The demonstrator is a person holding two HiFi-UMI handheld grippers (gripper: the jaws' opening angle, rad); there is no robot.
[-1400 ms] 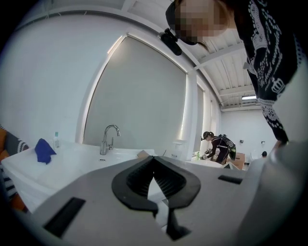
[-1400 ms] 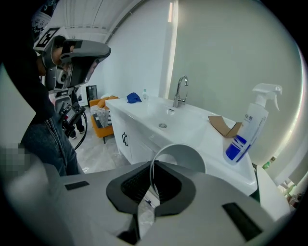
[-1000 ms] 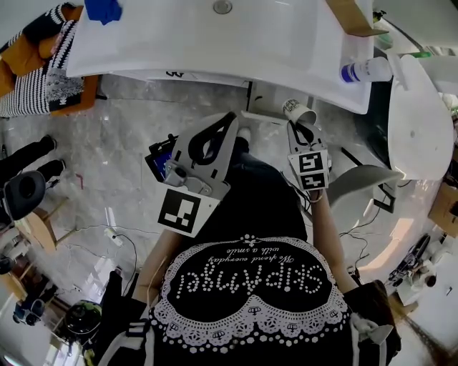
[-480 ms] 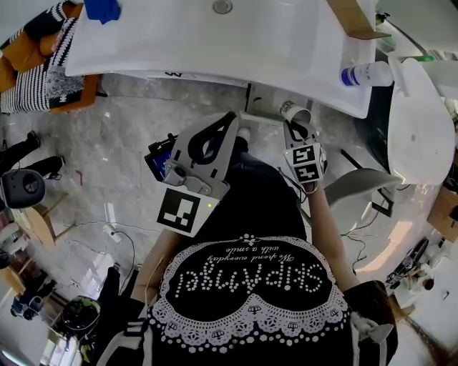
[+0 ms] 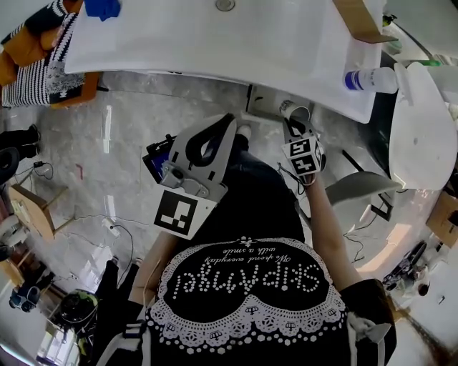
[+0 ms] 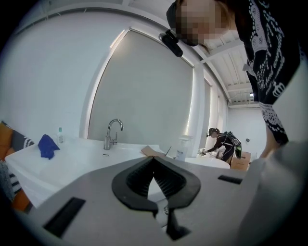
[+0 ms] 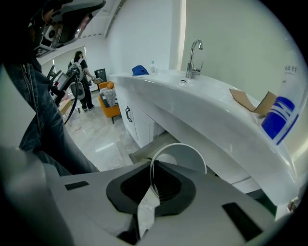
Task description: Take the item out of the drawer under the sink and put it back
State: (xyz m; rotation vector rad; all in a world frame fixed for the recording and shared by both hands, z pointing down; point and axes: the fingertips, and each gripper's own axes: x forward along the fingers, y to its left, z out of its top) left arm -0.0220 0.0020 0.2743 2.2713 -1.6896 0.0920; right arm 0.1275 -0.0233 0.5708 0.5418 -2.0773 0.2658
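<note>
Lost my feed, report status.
Left gripper shut, empty. Right gripper shut on white paper cup. Cup near open grey drawer under white sink; nothing blocking.

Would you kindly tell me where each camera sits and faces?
Head view: on the head, steeply down at sink and floor; shows torso, left gripper, right gripper.
Left gripper view: on that gripper, across toward the faucet; shut jaws, torso.
Right gripper view: on that gripper, down under the sink; jaws pinching paper cup, trouser leg.
All three share the blue cloth.
</note>
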